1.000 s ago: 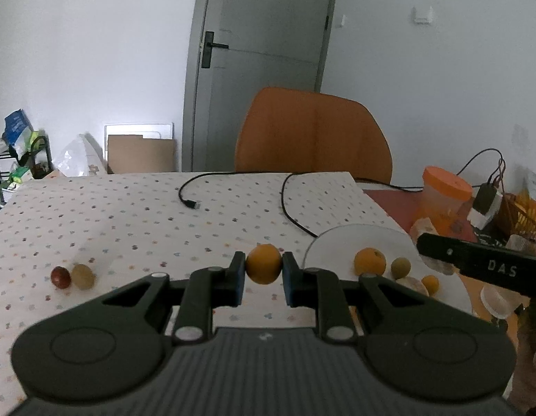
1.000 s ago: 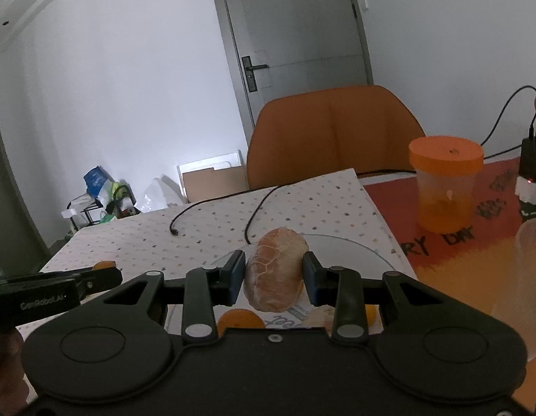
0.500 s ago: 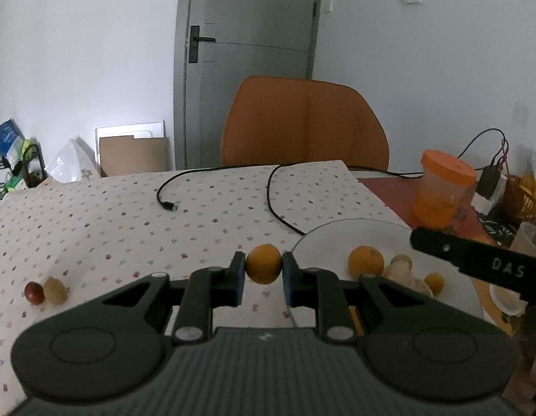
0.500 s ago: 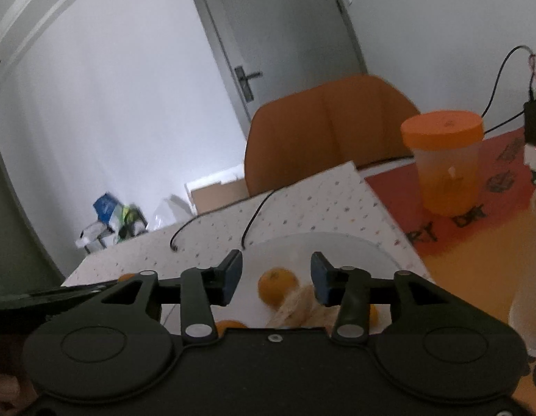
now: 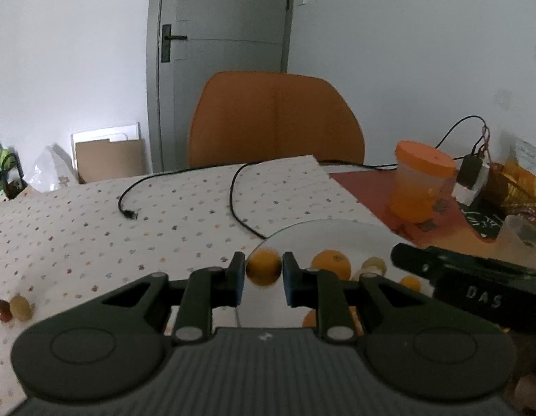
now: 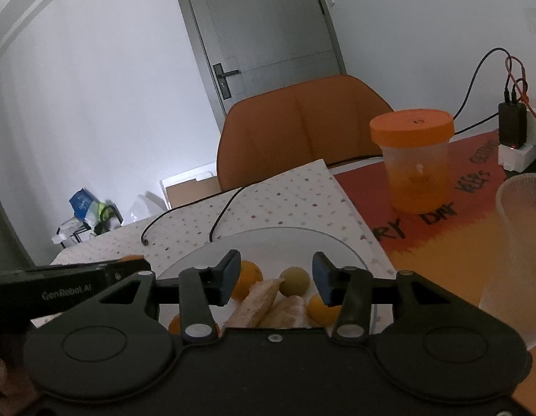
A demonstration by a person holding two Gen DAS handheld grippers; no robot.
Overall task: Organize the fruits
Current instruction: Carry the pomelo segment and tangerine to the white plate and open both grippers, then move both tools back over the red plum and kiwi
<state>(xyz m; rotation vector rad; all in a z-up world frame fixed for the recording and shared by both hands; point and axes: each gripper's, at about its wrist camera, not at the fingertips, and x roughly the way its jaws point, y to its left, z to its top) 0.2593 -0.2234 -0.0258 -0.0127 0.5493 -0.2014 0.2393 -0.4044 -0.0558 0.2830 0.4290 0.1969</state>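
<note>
My left gripper is shut on a small orange and hovers at the left rim of the white plate. On the plate lie an orange, a green fruit and a small yellow-orange fruit. A red fruit and a brownish-green fruit sit on the dotted cloth at far left. My right gripper stands open above the plate, over peeled fruit pieces, the green fruit and an orange.
An orange-lidded jar and a ribbed glass cup stand on the red mat to the right. A black cable lies across the dotted cloth. An orange chair is behind the table. A charger block sits far right.
My right gripper has opened and let the peeled fruit go onto the plate. My left gripper has carried the small orange rightward to the plate's edge.
</note>
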